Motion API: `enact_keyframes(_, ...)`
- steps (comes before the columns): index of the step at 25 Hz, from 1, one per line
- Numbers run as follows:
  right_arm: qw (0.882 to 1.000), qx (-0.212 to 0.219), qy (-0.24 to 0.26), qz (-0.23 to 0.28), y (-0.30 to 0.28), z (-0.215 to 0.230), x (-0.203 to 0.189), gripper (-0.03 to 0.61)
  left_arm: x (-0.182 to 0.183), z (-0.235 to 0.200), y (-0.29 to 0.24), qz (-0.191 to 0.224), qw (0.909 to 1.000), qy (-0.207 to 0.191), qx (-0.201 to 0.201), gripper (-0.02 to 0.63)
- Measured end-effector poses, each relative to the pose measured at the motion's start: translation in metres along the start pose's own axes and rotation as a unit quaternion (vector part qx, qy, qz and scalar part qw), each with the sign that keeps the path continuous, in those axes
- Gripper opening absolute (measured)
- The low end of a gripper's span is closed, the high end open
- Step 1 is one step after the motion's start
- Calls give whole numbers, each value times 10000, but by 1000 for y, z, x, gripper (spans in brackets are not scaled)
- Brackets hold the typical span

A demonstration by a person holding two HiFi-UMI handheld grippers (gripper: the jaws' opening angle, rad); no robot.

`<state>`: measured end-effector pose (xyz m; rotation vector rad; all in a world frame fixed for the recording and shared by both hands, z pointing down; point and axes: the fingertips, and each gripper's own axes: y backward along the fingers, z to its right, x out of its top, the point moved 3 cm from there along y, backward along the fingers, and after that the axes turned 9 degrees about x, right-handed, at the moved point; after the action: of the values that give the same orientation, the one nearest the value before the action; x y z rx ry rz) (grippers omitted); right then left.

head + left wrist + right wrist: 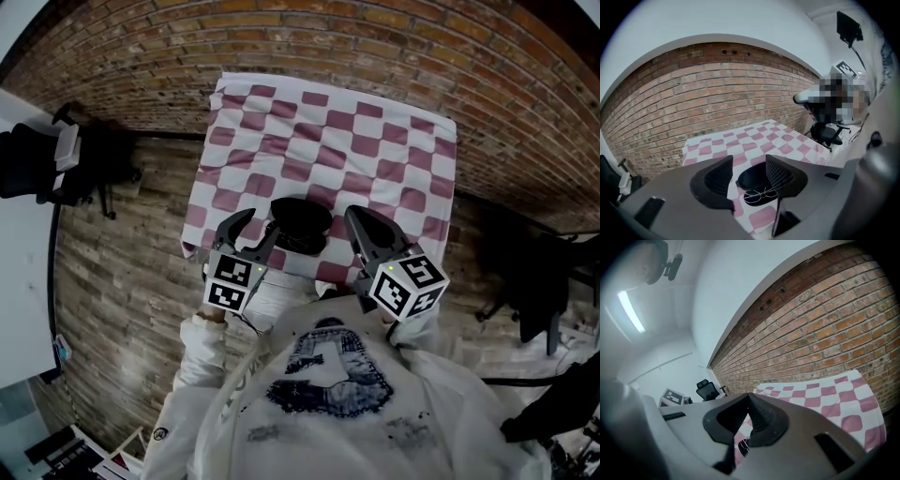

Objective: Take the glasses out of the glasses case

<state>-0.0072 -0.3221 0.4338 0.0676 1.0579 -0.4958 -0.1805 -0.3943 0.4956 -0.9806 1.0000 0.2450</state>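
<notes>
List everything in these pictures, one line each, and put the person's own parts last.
tablecloth: one, pink and white check, over the table against the wall
glasses case: one, black, open, near edge of the cloth
glasses: one pair, thin wire frame, on the cloth just in front of the case
brick wall: one, red-brown, behind the table
office chairs: two, black, one at each side of the table
sweatshirt: one, white with a blue print, on the person
left gripper: one, grey and black, jaws apart, above the case and glasses
right gripper: one, grey and black, jaws together, right of the case
</notes>
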Motion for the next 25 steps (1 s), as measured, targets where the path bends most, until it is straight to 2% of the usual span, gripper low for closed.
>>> enact_keyframes(6, 9999, -35, -75, -57, -1, 4, -4, 14, -11, 8, -19, -238, 9979, -289, -536, 293)
enact_keyframes(11, 9998, -88, -145, -106, 2, 8, -8, 14, -27, 16, -36, -517, 9900, -833, -1010, 308)
enact_keyframes(18, 9992, -257, -269, -128, 13, 17, -12, 14, -48, 25, -65, -996, 9688, -1628, -1581, 305)
enact_keyframes(25, 9982, -451, -384, -92, 25, 29, -16, 14, -65, 43, -75, -1247, 9334, -2384, -2374, 304)
